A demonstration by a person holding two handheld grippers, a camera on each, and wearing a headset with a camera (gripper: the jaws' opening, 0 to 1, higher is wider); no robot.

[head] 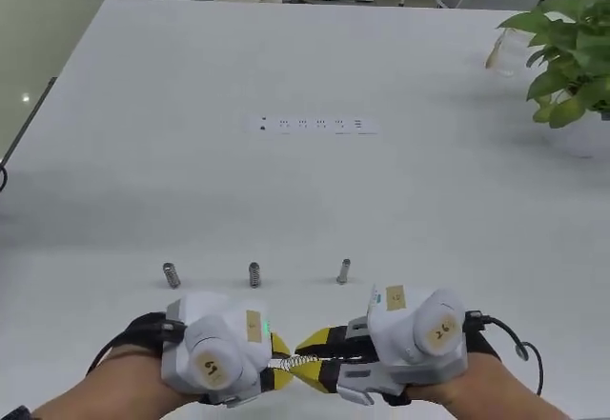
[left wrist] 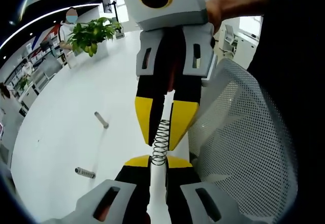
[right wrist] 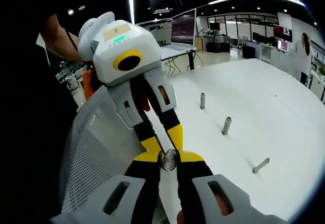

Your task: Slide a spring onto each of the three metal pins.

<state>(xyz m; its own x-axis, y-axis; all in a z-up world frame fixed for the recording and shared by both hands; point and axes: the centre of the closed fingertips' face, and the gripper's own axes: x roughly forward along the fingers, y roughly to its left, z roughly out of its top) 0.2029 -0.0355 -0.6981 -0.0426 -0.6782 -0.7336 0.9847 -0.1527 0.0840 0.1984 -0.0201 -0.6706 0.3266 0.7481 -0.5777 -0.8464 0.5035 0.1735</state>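
Tip to tip at the near edge of the table (head: 305,68), your left gripper (head: 275,356) and right gripper (head: 312,356) are each clenched on an end of one spring (left wrist: 160,141), which spans the gap between them. Beyond, three pins stand in a row. The left pin (head: 172,274) and middle pin (head: 254,274) carry springs; the right pin (head: 343,270) is bare.

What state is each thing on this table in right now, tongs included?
Left pin: spring on it.
Middle pin: spring on it.
Right pin: bare.
Spring: held in the air between both tongs.
Left tongs: shut on one end of it.
Right tongs: shut on the other end.
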